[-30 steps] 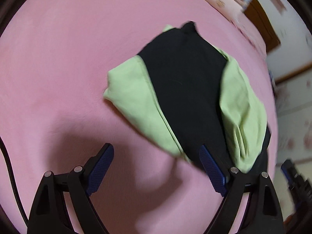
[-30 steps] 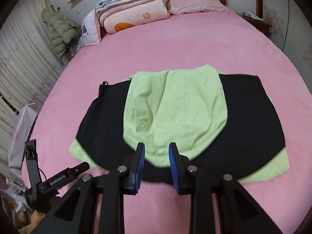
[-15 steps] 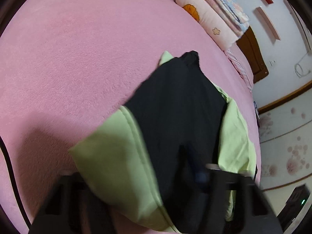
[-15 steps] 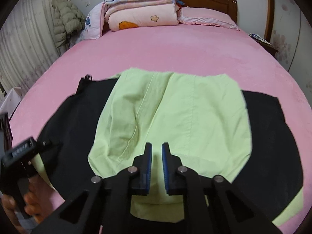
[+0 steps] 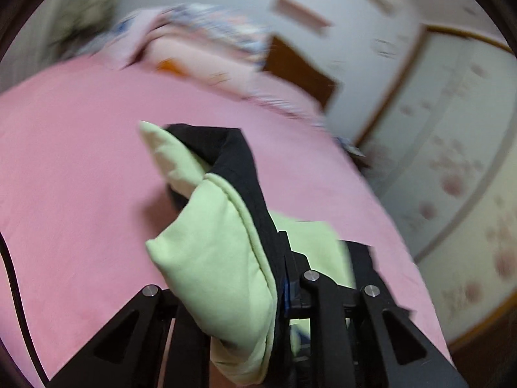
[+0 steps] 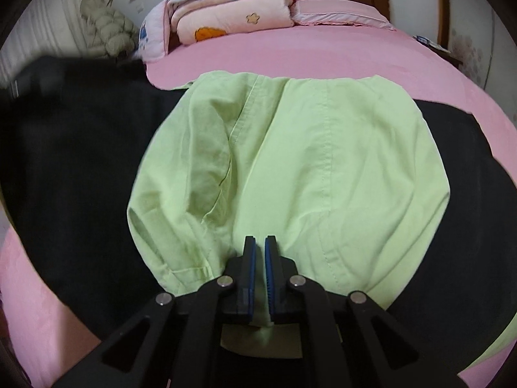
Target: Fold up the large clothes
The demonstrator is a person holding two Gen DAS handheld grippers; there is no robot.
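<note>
I am pinching the green-and-black garment in my left tool, lifting it off the bed; my right tool is nipping the garment's green edge, nearly closed.

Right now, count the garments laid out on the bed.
1: a black-and-green garment spread across the pink bed, its left edge lifted in the left gripper, its near edge under the right gripper. Others could lie hidden beneath it.

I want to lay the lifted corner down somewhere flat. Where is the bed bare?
Bare pink sheet lies between the garment and the stacked quilts, and left of the raised corner in the left gripper. It is crowded around the right gripper.
</note>
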